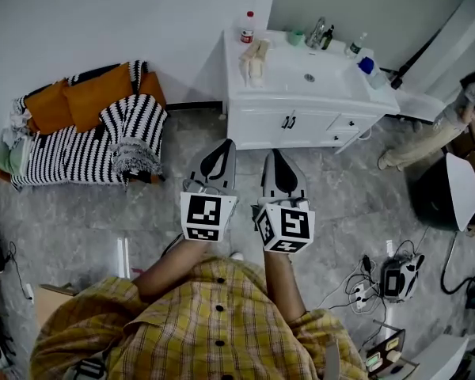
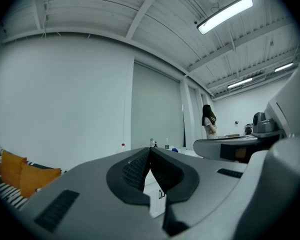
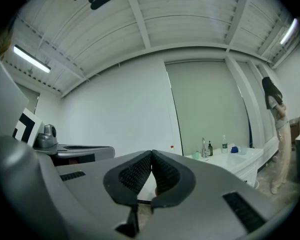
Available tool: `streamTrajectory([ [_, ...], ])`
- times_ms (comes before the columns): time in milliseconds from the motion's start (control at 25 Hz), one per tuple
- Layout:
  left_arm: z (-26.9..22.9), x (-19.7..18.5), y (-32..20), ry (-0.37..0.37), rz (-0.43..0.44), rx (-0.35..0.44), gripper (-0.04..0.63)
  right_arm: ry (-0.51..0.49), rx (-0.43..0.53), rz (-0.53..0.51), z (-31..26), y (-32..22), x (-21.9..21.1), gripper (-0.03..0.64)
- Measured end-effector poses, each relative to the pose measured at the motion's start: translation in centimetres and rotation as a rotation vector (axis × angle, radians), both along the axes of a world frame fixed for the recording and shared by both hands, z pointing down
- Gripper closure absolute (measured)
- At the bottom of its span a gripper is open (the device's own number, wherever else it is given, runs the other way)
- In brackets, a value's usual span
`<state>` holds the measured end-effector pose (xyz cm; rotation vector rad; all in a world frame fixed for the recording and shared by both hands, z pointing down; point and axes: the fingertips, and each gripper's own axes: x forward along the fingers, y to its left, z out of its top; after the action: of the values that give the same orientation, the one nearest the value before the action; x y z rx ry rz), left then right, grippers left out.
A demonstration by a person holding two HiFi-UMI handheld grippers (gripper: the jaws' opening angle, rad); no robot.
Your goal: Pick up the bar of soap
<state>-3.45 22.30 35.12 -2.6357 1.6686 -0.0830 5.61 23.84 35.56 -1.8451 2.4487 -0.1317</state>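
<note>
A white vanity (image 1: 301,109) with a sink stands against the far wall. On its left end lies a pale cream lump (image 1: 255,62); I cannot tell whether it is the bar of soap or a cloth. Both grippers hang in the air over the floor in front of the vanity and point at it. My left gripper (image 1: 226,144) is shut with nothing between its pads (image 2: 150,150). My right gripper (image 1: 274,153) beside it is shut and empty too (image 3: 152,153). The vanity top shows small and far off in both gripper views.
A red-capped bottle (image 1: 247,27), a tap (image 1: 317,32) and a blue thing (image 1: 366,64) stand on the vanity. A striped couch with orange cushions (image 1: 87,133) is at the left. A person (image 1: 427,141) stands at the right. Cables and a device (image 1: 396,279) lie on the floor.
</note>
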Motion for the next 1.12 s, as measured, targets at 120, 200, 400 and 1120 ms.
streamTrajectory([
  [120, 0.5, 1.2, 0.3, -0.011, -0.018, -0.002, 0.584, -0.016, -0.005, -0.008, 0.7, 0.4, 1.7, 0.597],
  [200, 1.0, 1.9, 0.3, -0.025, -0.027, -0.003, 0.584, -0.025, -0.001, -0.010, 0.9, 0.2, 2.8, 0.598],
  [400, 2.4, 3.1, -0.7, -0.056, -0.043, -0.030, 0.584, -0.051, -0.022, 0.001, 2.0, -1.2, 5.2, 0.598],
  [1120, 1.5, 3.3, -25.3, 0.026, -0.049, -0.034, 0.584, 0.014, -0.061, -0.001, 2.0, -24.7, 4.6, 0.598],
])
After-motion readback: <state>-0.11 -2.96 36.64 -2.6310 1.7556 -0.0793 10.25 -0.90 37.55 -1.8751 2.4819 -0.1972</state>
